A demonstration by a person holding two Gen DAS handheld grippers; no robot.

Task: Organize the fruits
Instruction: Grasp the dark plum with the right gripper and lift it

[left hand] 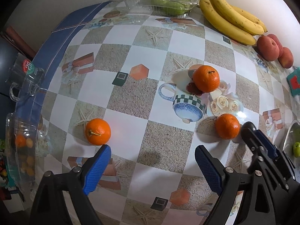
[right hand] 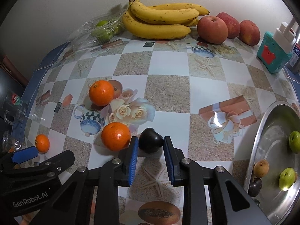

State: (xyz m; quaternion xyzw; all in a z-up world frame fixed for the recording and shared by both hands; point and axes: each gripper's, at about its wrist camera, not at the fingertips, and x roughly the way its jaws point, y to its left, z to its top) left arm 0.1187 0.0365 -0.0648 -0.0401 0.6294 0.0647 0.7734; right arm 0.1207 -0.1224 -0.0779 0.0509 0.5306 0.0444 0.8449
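Observation:
A dark, heart-shaped fruit [right hand: 150, 139] rests on the patterned tablecloth, and my right gripper [right hand: 150, 141] is shut on it, a blue pad pressing each side. An orange [right hand: 115, 139] lies just left of that grip, touching or nearly touching the left finger. A second orange [right hand: 101, 92] sits farther back and a third orange [right hand: 42, 143] at the left. My left gripper [left hand: 152, 150] hangs open over bare cloth, with one orange [left hand: 97, 131] by its left fingertip and another orange [left hand: 227, 126] to its right.
Along the wall stand bananas [right hand: 161, 20], red apples [right hand: 212, 30] and a clear plastic box of green fruits [right hand: 102, 31]. A metal bowl [right hand: 270, 129] at the right holds green, brown and dark fruits. A teal box [right hand: 271, 54] stands at the far right, a glass mug [left hand: 26, 80] at the left edge.

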